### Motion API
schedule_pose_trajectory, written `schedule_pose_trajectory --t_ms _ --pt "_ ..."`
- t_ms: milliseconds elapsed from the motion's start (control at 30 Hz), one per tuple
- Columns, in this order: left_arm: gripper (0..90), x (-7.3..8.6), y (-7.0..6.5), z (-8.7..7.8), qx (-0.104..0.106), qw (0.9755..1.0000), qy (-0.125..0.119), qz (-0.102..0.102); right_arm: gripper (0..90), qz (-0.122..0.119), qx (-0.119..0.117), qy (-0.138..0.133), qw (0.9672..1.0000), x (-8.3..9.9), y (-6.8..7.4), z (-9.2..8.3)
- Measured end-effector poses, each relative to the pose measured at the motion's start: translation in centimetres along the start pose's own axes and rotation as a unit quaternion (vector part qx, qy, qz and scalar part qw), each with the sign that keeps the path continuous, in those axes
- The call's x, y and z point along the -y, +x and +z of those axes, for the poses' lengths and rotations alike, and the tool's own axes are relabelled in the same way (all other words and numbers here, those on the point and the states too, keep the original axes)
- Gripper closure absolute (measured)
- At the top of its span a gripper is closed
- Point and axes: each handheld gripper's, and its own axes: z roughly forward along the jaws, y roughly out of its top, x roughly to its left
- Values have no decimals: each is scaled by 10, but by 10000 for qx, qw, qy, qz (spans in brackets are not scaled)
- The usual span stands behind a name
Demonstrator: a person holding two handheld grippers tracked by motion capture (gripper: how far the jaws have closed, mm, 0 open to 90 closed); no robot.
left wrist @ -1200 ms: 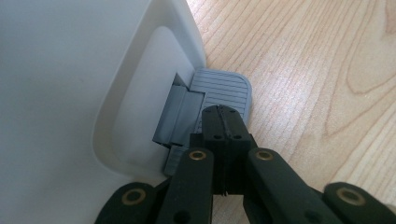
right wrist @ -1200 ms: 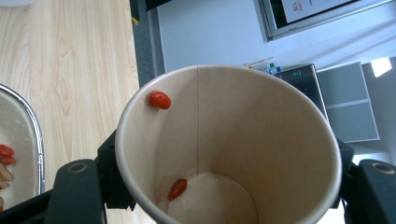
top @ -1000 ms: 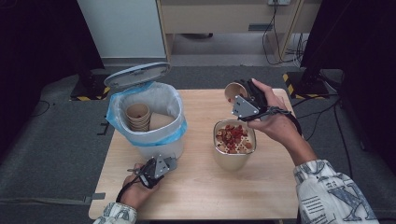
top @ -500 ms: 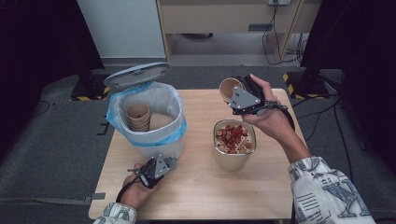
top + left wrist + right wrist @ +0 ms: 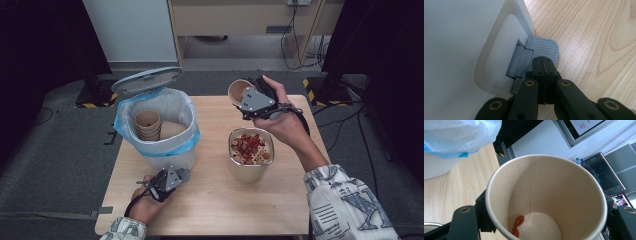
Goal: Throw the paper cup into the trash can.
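Note:
A white pedal bin (image 5: 176,159) with a blue liner stands at the table's left, its lid (image 5: 146,80) raised. Stacked paper cups (image 5: 148,125) lie inside it. My left gripper (image 5: 172,176) is low at the bin's front. Its jaws are shut with nothing between them, and the tips (image 5: 543,60) rest on the grey pedal (image 5: 544,47). My right gripper (image 5: 244,98) is shut on a paper cup (image 5: 238,91), held tilted above the table's far side. In the right gripper view the cup (image 5: 544,195) holds two red bits (image 5: 517,225).
A metal container (image 5: 247,172) with red and tan pieces (image 5: 250,145) stands at centre right, just under the right hand. The wooden table (image 5: 220,210) is bare in front. Cables and dark stands surround the table on the floor.
The right gripper has shifted the cup slightly left, toward the bin. The left gripper has stayed on the pedal and the lid has stayed up.

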Motion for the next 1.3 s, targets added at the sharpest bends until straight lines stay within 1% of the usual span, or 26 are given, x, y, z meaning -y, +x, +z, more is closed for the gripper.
schedule_pose_trajectory --t_ms 33,100,133,167,267,333,600,767,1033,1167,1300 --pt "895 0 0 0 1 10000 0 -3 275 76 -17 -36 10000 -1 -1 1" --pt "895 0 0 0 -12 10000 -4 20 275 123 -24 -52 9999 -3 -1 2" --pt "895 0 0 0 1 10000 -4 -4 275 151 -40 -75 9998 -4 -1 3" --pt "895 0 0 0 -10 10000 -4 19 275 145 -54 -74 9999 -4 -1 3" --pt "895 0 0 0 3 10000 -2 2 275 143 -81 -77 9998 -7 0 5" --pt "895 0 0 0 -7 10000 -1 23 275 183 -115 -94 9997 -9 0 6" --pt "895 0 0 0 -4 10000 -4 17 274 158 -171 -146 9996 -20 0 10" --pt "895 0 0 0 11 10000 -6 -2 274 186 -205 -216 9994 -27 1 14" --pt "895 0 0 0 -14 10000 -6 23 274 189 -259 -288 9991 -35 1 17" --pt "895 0 0 0 -14 10000 -4 21 274 271 -316 -370 9984 -40 0 18" --pt "895 0 0 0 -13 10000 -6 22 274 250 -331 -411 9983 -44 1 19"
